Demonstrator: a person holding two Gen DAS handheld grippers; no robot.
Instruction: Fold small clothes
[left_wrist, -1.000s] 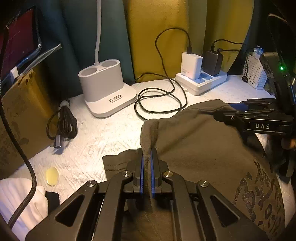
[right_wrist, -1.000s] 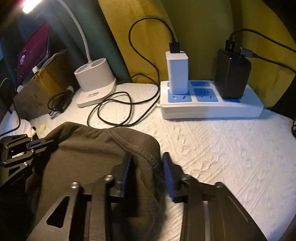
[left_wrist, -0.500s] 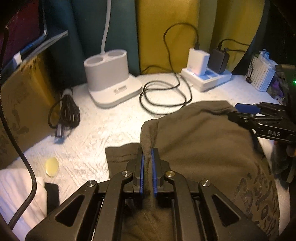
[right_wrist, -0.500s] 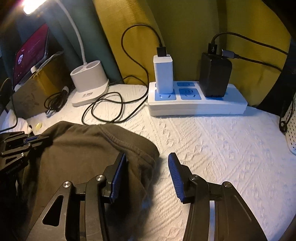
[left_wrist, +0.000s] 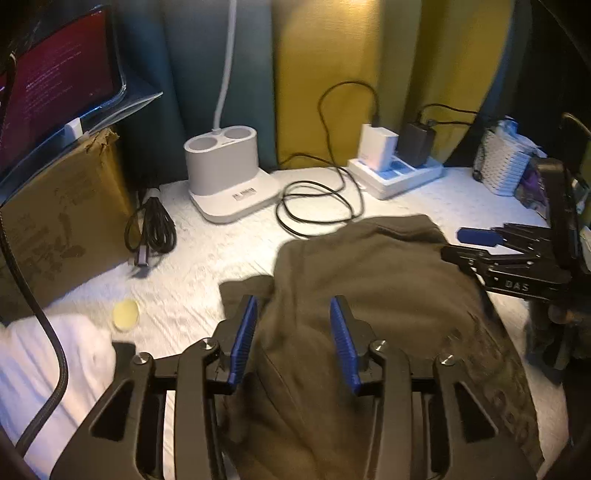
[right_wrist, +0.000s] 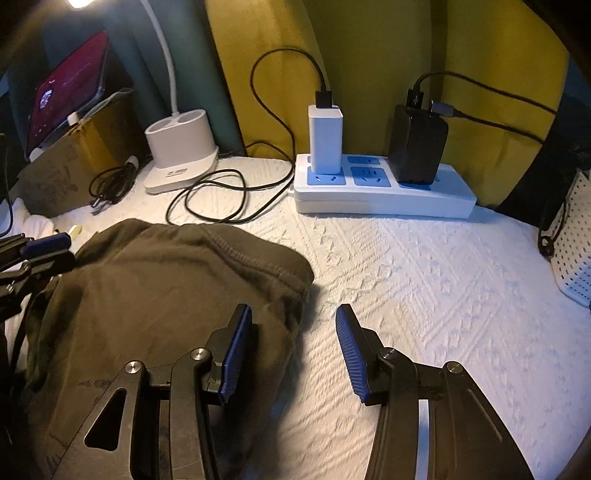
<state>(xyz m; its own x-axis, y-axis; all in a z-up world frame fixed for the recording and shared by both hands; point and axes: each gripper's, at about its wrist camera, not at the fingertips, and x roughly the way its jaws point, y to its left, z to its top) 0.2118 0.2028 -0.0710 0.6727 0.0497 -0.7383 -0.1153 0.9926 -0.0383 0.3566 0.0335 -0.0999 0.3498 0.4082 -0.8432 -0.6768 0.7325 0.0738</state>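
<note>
An olive-brown garment (left_wrist: 373, 291) lies folded over on the white textured cloth (left_wrist: 207, 266). My left gripper (left_wrist: 293, 330) is open, its blue pads on either side of the garment's left fold, not clamping it. My right gripper (right_wrist: 293, 341) is open at the garment's right edge (right_wrist: 173, 280); its left pad is over the fabric and its right pad over bare cloth. The right gripper also shows in the left wrist view (left_wrist: 476, 236), and the left gripper in the right wrist view (right_wrist: 40, 247).
A white lamp base (left_wrist: 229, 177), coiled black cables (left_wrist: 317, 206), a power strip with chargers (right_wrist: 384, 192), a cardboard box (left_wrist: 55, 221), a white perforated basket (right_wrist: 572, 240), a white cloth (left_wrist: 48, 354) and a small yellow disc (left_wrist: 126, 314) surround the garment.
My left gripper, which was shut on the garment's fold, has opened and let it go. My right gripper has opened wider and drawn back. The garment has settled flat.
</note>
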